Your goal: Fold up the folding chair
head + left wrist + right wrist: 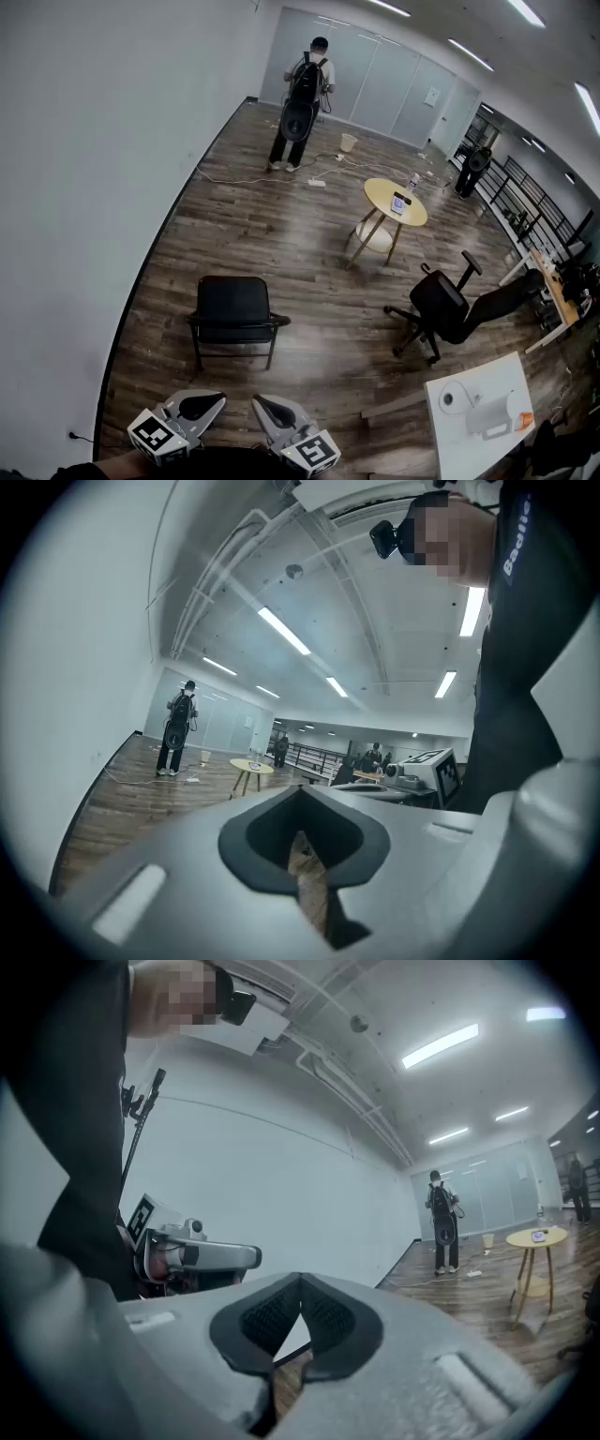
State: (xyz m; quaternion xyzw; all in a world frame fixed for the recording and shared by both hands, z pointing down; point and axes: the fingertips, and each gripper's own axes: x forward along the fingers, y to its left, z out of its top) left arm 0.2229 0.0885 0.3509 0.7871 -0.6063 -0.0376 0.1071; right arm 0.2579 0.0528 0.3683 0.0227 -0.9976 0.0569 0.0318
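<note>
A black folding chair (232,311) stands unfolded on the wood floor, its seat facing me. Both grippers sit at the bottom of the head view, a short way in front of the chair and apart from it. My left gripper (204,405) is shut with nothing held, and my right gripper (272,410) is shut and empty too. In the left gripper view the closed jaws of the left gripper (302,841) fill the lower half. In the right gripper view the right gripper (298,1321) is closed, and the left gripper (187,1255) shows beside it. The chair is hidden in both gripper views.
A round yellow table (395,202) stands mid-room. A black office chair (448,307) lies tipped at the right. A white table (483,412) with a paper roll is at the lower right. A person with a backpack (302,98) stands far back; cables (281,176) cross the floor.
</note>
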